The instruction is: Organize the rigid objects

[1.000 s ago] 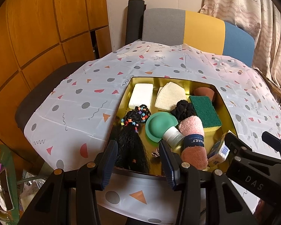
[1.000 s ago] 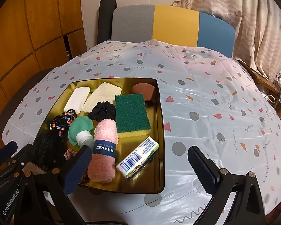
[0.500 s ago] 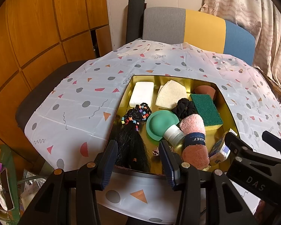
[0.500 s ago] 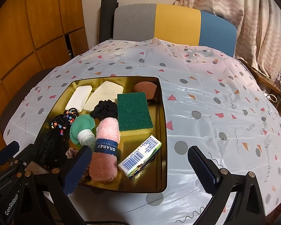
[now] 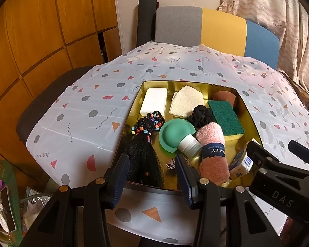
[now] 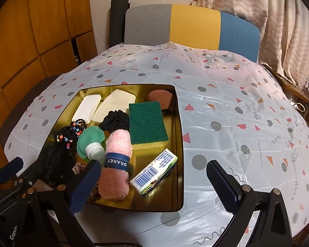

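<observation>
A gold tray [image 6: 178,123] sits on the patterned tablecloth. It holds a white soap bar [image 6: 87,108], a green-and-yellow sponge [image 6: 147,123], a rolled pink dishcloth [image 6: 115,162], a barcoded soap box [image 6: 154,171], a green lid with a small clear bottle [image 6: 92,141], a brown round object [image 6: 160,98], a black scrunchie [image 6: 114,120] and a black beaded hairpiece [image 5: 144,152]. My left gripper [image 5: 152,179] is open and empty, above the tray's near edge. My right gripper [image 6: 154,185] is wide open and empty, over the tray's near right corner.
The tablecloth [image 6: 237,113] spreads bare to the right of the tray. A grey, yellow and blue chair back [image 6: 191,24] stands behind the table. Wooden panels [image 5: 41,30] are on the left, curtains [image 6: 278,20] on the right. Clutter [image 5: 2,195] lies on the floor at lower left.
Both grippers have drawn slightly back and up from the tray. Nothing in the tray has moved. Both stay open.
</observation>
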Action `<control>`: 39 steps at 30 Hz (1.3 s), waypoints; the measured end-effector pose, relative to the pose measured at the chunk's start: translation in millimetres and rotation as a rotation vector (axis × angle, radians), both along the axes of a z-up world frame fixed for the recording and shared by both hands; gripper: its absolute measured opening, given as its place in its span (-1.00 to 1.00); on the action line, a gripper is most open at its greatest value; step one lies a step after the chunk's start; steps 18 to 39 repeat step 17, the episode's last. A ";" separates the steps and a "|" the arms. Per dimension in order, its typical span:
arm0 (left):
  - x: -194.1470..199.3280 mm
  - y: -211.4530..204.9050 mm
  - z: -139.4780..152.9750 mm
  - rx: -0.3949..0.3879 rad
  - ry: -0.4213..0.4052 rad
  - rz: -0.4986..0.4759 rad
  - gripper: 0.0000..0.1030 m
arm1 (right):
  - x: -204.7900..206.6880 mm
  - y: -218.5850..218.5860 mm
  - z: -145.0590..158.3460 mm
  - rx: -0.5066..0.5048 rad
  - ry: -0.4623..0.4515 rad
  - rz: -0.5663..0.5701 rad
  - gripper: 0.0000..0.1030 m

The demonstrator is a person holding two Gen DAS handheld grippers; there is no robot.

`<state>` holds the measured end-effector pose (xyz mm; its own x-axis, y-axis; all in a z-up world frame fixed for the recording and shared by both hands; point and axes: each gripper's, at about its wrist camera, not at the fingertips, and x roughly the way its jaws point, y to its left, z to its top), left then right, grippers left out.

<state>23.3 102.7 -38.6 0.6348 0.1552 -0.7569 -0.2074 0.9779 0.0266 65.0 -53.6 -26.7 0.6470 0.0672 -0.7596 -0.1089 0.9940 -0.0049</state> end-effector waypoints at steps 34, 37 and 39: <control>0.0 -2.7 -1.3 0.021 -0.011 0.002 -0.10 | 0.9 -4.7 -0.6 0.008 0.005 -0.007 1.00; 0.0 -2.7 -1.3 0.021 -0.011 0.002 -0.10 | 0.9 -4.7 -0.6 0.008 0.005 -0.007 1.00; 0.0 -2.7 -1.3 0.021 -0.011 0.002 -0.10 | 0.9 -4.7 -0.6 0.008 0.005 -0.007 1.00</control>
